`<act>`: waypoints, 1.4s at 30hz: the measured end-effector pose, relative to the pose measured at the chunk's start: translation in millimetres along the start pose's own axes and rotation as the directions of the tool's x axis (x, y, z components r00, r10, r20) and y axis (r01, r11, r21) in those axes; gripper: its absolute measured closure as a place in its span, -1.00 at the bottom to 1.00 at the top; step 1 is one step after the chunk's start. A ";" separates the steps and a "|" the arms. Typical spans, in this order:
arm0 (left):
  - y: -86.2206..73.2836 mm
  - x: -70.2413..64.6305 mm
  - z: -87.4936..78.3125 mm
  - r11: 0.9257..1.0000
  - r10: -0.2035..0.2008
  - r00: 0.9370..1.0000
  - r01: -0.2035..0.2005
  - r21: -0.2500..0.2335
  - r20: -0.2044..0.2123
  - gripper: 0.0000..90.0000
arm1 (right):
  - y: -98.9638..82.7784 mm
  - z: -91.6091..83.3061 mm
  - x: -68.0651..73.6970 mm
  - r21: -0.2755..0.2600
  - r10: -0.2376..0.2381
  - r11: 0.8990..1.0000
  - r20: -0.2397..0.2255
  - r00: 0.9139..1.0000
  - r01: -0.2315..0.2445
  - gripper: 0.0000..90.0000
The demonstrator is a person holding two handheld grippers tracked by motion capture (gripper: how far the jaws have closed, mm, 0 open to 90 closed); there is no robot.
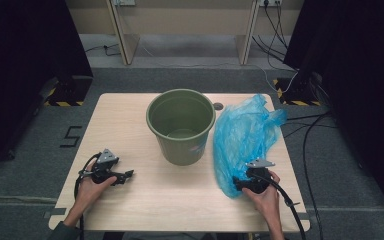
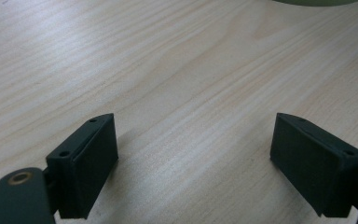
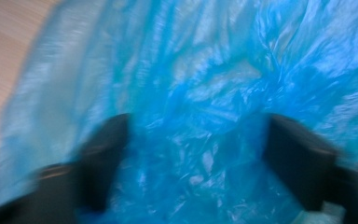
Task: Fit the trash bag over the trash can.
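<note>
High view: the blue plastic bag [image 1: 242, 140] lies on the tabletop [image 1: 150, 190] just right of a green bucket [image 1: 181, 125]; the right tool [image 1: 240, 184] sits at its near end.

Left gripper view: the left tool [image 2: 193, 163] gapes over bare wood.

Right gripper view: blurred, parted jaws straddle the bag, not pressing it.

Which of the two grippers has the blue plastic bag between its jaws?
The right gripper: its jaws straddle the near end of the blue bag. The left gripper stands open over bare table, left of the green bucket.
</note>
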State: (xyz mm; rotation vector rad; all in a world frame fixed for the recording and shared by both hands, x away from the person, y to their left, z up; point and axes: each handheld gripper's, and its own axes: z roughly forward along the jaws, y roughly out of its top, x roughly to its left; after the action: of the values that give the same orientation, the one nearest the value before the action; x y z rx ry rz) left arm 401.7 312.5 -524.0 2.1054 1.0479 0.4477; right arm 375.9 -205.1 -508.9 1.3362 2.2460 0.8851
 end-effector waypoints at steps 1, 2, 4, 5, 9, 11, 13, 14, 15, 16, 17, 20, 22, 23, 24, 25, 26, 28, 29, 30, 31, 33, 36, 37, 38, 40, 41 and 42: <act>0.0 0.0 0.0 1.000 0.000 1.000 0.000 0.000 0.000 -0.69 | -0.1 -0.9 -0.3 -0.013 -0.013 1.000 -0.010 1.000 0.013 0.01; 0.0 0.1 0.1 1.000 0.000 1.000 0.000 -0.001 0.001 -0.69 | -0.4 -1.9 0.0 -0.030 -0.021 0.999 -0.030 0.999 0.020 0.26; 0.0 0.0 0.0 1.000 0.000 1.000 0.000 0.000 0.000 -0.69 | -1.0 -1.7 0.4 -0.049 -0.052 0.998 -0.052 0.997 0.050 0.56; 0.0 0.0 0.1 1.000 0.000 1.000 0.000 -0.001 0.001 -0.69 | -0.9 -2.0 0.7 -0.058 -0.059 0.997 -0.053 0.997 0.056 0.65; 0.0 -0.1 0.0 1.000 0.000 1.000 0.000 0.000 -0.001 -0.69 | 6.9 -11.9 -1.7 -0.120 -0.067 0.991 -0.053 0.996 0.060 0.85; 0.0 -0.1 0.0 1.000 0.000 1.000 0.000 0.000 -0.002 -0.69 | 14.1 -18.8 -4.8 -0.143 -0.068 0.988 -0.044 0.997 0.062 0.86; 0.1 -0.1 0.0 1.000 0.000 1.000 0.000 0.000 -0.002 -0.69 | 21.3 -24.0 -9.7 -0.172 -0.056 0.984 -0.034 0.998 0.049 0.87; 0.0 -0.1 0.0 1.000 0.000 1.000 0.000 0.000 -0.002 -0.69 | 25.6 -26.7 -13.1 -0.188 -0.044 0.981 -0.031 0.999 0.037 0.88; 0.0 -0.1 0.0 1.000 0.000 1.000 0.000 0.000 -0.002 -0.69 | 30.9 -30.2 -17.8 -0.208 -0.025 0.978 -0.034 0.999 0.017 0.88; 0.0 -0.1 0.0 1.000 0.001 1.000 -0.001 0.000 -0.001 -0.69 | 35.1 -33.0 -21.5 -0.223 -0.013 0.975 -0.038 0.999 0.004 0.88; 0.0 -0.2 0.0 1.000 0.000 1.000 0.000 0.000 -0.002 -0.69 | 39.7 -35.9 -24.9 -0.236 -0.004 0.972 -0.036 0.999 -0.004 0.89; 0.0 -0.1 0.1 1.000 0.000 1.000 0.000 0.000 -0.001 -0.69 | 57.7 -44.6 -33.6 -0.269 0.004 0.963 -0.029 1.000 -0.011 0.90; 0.0 -0.1 0.0 1.000 0.000 1.000 0.000 0.000 -0.002 -0.69 | 68.3 -47.9 -36.6 -0.277 0.007 0.961 -0.042 0.999 -0.018 0.90; 0.0 0.0 0.1 1.000 0.000 1.000 0.000 0.000 -0.001 -0.69 | 73.2 -49.0 -37.3 -0.274 0.003 0.962 -0.038 0.999 -0.013 0.90; 0.0 0.0 0.1 1.000 0.000 1.000 0.000 0.000 -0.001 -0.69 | 81.2 -50.1 -38.6 -0.274 0.000 0.962 -0.036 0.999 -0.010 0.91; 0.0 0.1 0.1 1.000 0.000 1.000 0.000 -0.001 0.000 -0.69 | 87.8 -50.8 -39.5 -0.273 0.001 0.962 -0.041 0.999 -0.012 0.91; 0.0 0.0 0.2 1.000 -0.001 1.000 0.001 -0.002 0.001 -0.69 | 92.6 -51.1 -40.2 -0.278 0.003 0.961 -0.041 0.999 -0.014 0.91; 0.0 0.0 0.1 1.000 0.000 1.000 0.000 -0.001 0.001 -0.69 | 105.6 -53.1 -41.3 -0.283 0.003 0.959 -0.036 0.999 -0.013 0.92; 0.0 0.1 0.1 1.000 -0.001 1.000 0.001 -0.001 0.001 -0.69 | 112.0 -54.6 -42.0 -0.288 -0.005 0.958 -0.029 1.000 -0.004 0.92; 0.0 0.1 0.1 1.000 0.000 1.000 0.000 -0.001 0.001 -0.69 | 119.8 -57.1 -42.7 -0.297 -0.005 0.955 -0.025 1.000 -0.003 0.92; 0.0 0.1 0.2 1.000 -0.001 1.000 0.001 -0.001 0.001 -0.69 | 124.3 -59.2 -43.4 -0.303 -0.005 0.953 -0.025 1.000 -0.003 0.92; -0.1 -0.1 0.3 1.000 -0.003 1.000 0.003 -0.003 0.001 -0.69 | 136.6 -65.0 -45.2 -0.322 -0.002 0.947 -0.027 1.000 -0.007 0.93; 0.0 -0.1 0.3 1.000 -0.004 1.000 0.004 -0.004 0.001 -0.69 | 158.6 -74.8 -46.3 -0.346 -0.013 0.938 -0.024 1.000 0.004 0.93; 0.0 -0.1 0.3 1.000 -0.005 1.000 0.005 -0.003 0.001 -0.69 | 165.8 -78.1 -45.9 -0.355 -0.015 0.935 -0.027 1.000 0.005 0.93; 0.1 -0.1 0.3 1.000 -0.005 1.000 0.005 -0.003 0.001 -0.69 | 171.2 -80.6 -45.2 -0.362 -0.019 0.932 -0.029 0.999 0.007 0.93; 0.2 -0.2 0.1 1.000 -0.003 1.000 0.003 0.000 0.000 -0.69 | 188.2 -88.4 -41.0 -0.385 -0.033 0.923 -0.022 0.999 0.022 0.93; 0.2 -0.2 0.1 1.000 -0.004 1.000 0.004 0.000 0.000 -0.69 | 195.9 -91.8 -38.2 -0.395 -0.041 0.918 -0.019 0.999 0.030 0.93; 0.2 -0.2 0.1 1.000 -0.004 1.000 0.004 0.000 0.000 -0.70 | 203.1 -94.9 -34.6 -0.407 -0.047 0.913 -0.019 0.999 0.035 0.93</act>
State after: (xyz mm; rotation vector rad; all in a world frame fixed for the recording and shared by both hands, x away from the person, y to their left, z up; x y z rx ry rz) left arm 401.7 312.3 -523.9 2.1029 1.0516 0.4456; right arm 465.2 -195.1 -300.6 1.0840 1.9545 1.2781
